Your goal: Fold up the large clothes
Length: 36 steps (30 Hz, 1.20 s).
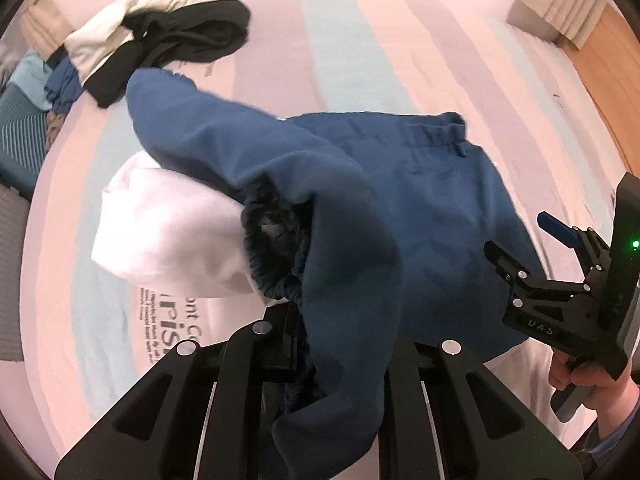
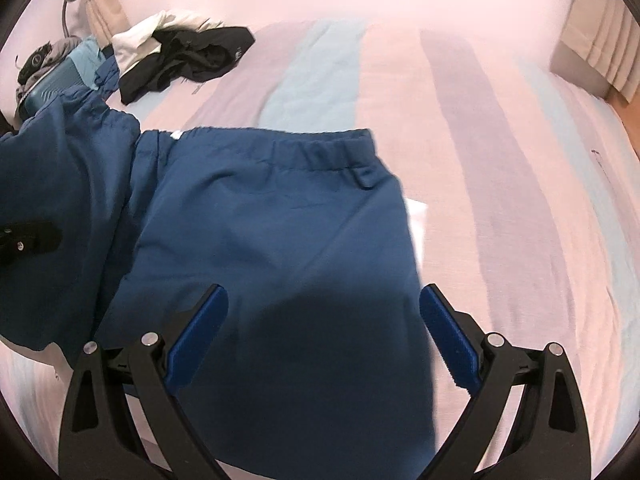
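Blue trousers (image 2: 272,224) lie on the striped bed, elastic waistband at the far side. My left gripper (image 1: 320,320) is shut on a trouser leg (image 1: 344,248) and holds it lifted over the rest of the trousers; the cloth hides its fingertips. The leg's cuffed end hangs toward the camera. My right gripper (image 2: 324,332) is open and empty, hovering just above the near part of the trousers, blue pads (image 2: 200,332) on either side. It also shows in the left wrist view (image 1: 520,236) at the right.
A white printed garment (image 1: 168,232) lies under the trousers on the left. A pile of black, white and blue clothes (image 2: 176,56) sits at the far left of the bed (image 2: 500,200). Wooden floor and curtains are beyond the right edge.
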Each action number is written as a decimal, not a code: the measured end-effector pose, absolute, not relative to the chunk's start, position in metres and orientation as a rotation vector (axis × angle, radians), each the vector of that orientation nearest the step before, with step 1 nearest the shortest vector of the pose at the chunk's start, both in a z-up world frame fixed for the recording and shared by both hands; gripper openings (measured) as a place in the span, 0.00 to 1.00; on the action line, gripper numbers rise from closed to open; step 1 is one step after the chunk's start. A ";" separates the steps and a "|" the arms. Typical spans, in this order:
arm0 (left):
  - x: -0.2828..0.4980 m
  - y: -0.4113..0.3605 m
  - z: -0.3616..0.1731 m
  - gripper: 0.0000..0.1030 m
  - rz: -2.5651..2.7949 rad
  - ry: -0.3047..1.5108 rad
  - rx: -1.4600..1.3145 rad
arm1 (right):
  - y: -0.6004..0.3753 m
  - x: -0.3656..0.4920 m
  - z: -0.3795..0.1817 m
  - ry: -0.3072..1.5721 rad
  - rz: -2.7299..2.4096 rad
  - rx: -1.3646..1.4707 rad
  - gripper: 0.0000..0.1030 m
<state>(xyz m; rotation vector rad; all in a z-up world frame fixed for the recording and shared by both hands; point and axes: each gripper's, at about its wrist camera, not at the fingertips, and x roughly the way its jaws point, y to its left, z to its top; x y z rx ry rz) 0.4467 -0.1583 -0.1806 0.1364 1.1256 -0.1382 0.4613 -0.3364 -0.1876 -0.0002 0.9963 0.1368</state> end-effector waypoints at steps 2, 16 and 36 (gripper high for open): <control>0.448 -0.169 -0.181 0.11 -0.148 1.128 0.141 | -0.347 0.462 -0.186 0.993 0.137 0.012 0.89; 0.460 -0.260 -0.217 0.11 -0.208 1.158 0.180 | -0.412 0.458 -0.194 1.001 0.171 0.043 0.89; 0.483 -0.362 -0.276 0.11 -0.160 1.196 0.244 | -0.507 0.479 -0.204 1.048 -0.011 0.028 0.89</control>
